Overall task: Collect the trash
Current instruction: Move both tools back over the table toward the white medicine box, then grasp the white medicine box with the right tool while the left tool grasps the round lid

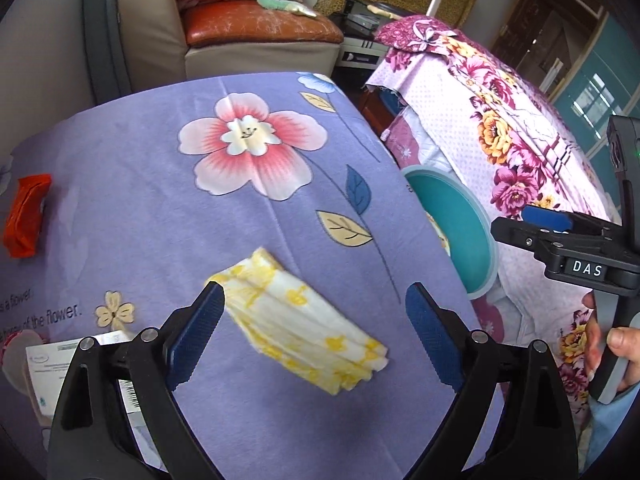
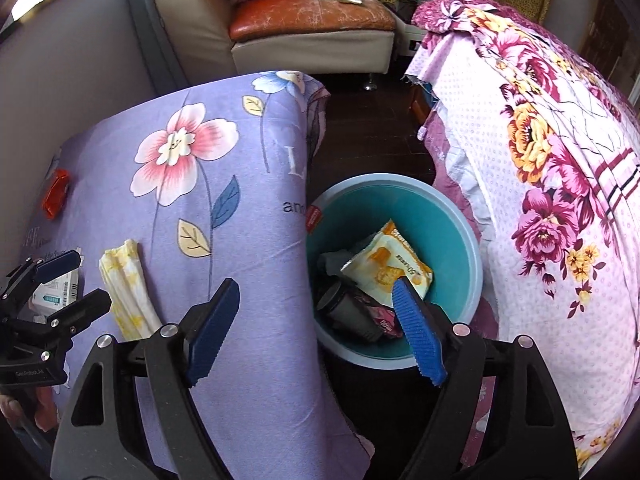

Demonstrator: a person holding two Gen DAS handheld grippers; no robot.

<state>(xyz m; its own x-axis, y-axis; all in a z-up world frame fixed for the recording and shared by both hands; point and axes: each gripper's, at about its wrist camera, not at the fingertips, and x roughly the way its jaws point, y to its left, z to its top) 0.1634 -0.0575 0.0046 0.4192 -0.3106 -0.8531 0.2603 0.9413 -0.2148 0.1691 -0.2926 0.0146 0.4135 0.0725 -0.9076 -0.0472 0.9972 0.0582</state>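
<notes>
A folded white-and-yellow tissue pack lies on the purple flowered tablecloth. My left gripper hangs open over it, one finger on each side and neither pad touching. An orange packet sits at the cloth's left edge. My right gripper is open and empty above the near rim of the teal bin. The bin holds a yellow snack wrapper, a black cup and a pink wrapper. The right wrist view also shows the tissue pack, the orange packet and the left gripper.
A white printed box lies near the table's front left. The bin stands on the dark floor between the table and a bed under a pink floral cover. A beige and orange sofa stands behind. A hand holds the right gripper.
</notes>
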